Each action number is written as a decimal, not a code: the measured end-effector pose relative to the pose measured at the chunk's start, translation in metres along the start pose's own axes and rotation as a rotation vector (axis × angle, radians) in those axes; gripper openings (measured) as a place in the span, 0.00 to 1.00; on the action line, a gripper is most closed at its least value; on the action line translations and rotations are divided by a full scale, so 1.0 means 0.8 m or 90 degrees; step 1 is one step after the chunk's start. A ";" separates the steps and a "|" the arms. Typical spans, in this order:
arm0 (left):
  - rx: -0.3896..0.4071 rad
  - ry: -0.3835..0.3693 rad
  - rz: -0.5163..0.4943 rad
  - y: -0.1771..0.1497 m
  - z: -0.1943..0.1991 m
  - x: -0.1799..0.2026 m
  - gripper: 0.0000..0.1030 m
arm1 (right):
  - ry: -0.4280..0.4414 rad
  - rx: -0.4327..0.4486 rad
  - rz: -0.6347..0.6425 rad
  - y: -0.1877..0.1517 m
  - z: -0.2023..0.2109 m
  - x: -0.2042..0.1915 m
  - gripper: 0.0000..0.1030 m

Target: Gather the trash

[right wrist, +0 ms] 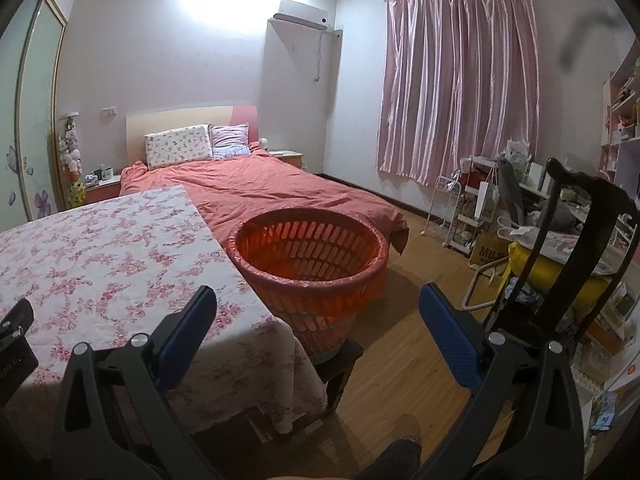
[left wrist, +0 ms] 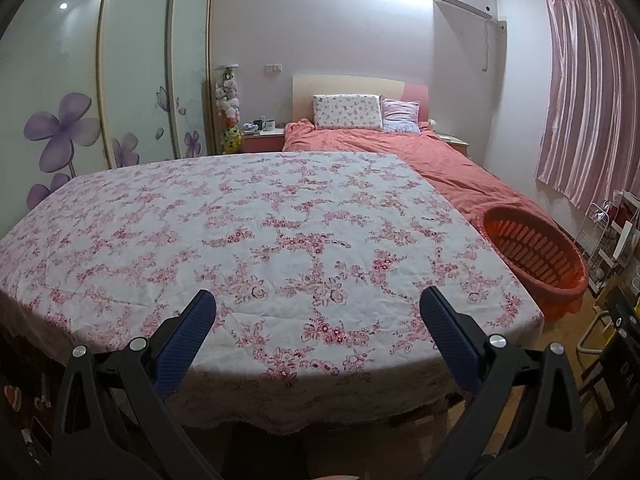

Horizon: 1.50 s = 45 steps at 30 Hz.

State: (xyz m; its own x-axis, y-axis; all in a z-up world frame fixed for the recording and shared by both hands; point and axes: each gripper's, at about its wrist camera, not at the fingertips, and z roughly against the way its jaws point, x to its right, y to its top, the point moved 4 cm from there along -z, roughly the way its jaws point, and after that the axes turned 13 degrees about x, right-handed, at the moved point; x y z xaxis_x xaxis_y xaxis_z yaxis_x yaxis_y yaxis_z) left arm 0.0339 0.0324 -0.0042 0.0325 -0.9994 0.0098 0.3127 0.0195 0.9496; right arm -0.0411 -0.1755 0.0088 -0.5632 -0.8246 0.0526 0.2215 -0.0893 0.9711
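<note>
An orange slatted plastic basket (right wrist: 312,256) stands on a dark stool by the right edge of a table with a pink floral cloth (left wrist: 256,232). The basket also shows at the right of the left wrist view (left wrist: 536,256). No trash shows on the cloth. My left gripper (left wrist: 318,304) is open and empty over the table's near edge. My right gripper (right wrist: 318,302) is open and empty, just in front of the basket, above the table's right corner.
A bed with a red cover (right wrist: 260,188) lies behind the table and basket. A dark chair back (right wrist: 588,216) and cluttered shelves (right wrist: 480,200) stand at the right. Wooden floor (right wrist: 404,344) lies right of the stool. A floral wardrobe (left wrist: 100,92) is at left.
</note>
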 end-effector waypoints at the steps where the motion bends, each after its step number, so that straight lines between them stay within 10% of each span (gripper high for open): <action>1: 0.000 0.000 0.000 0.000 0.000 0.000 0.97 | 0.002 -0.004 -0.002 -0.001 -0.002 0.000 0.96; 45: -0.016 -0.005 -0.004 -0.007 -0.004 0.005 0.97 | 0.019 -0.045 -0.010 -0.020 -0.016 -0.009 0.96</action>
State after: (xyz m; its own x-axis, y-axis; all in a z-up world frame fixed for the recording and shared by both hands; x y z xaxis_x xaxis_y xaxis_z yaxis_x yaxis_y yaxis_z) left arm 0.0350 0.0281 -0.0104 0.0230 -0.9997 0.0064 0.3372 0.0138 0.9413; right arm -0.0304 -0.1756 -0.0103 -0.5434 -0.8390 0.0289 0.2683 -0.1409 0.9530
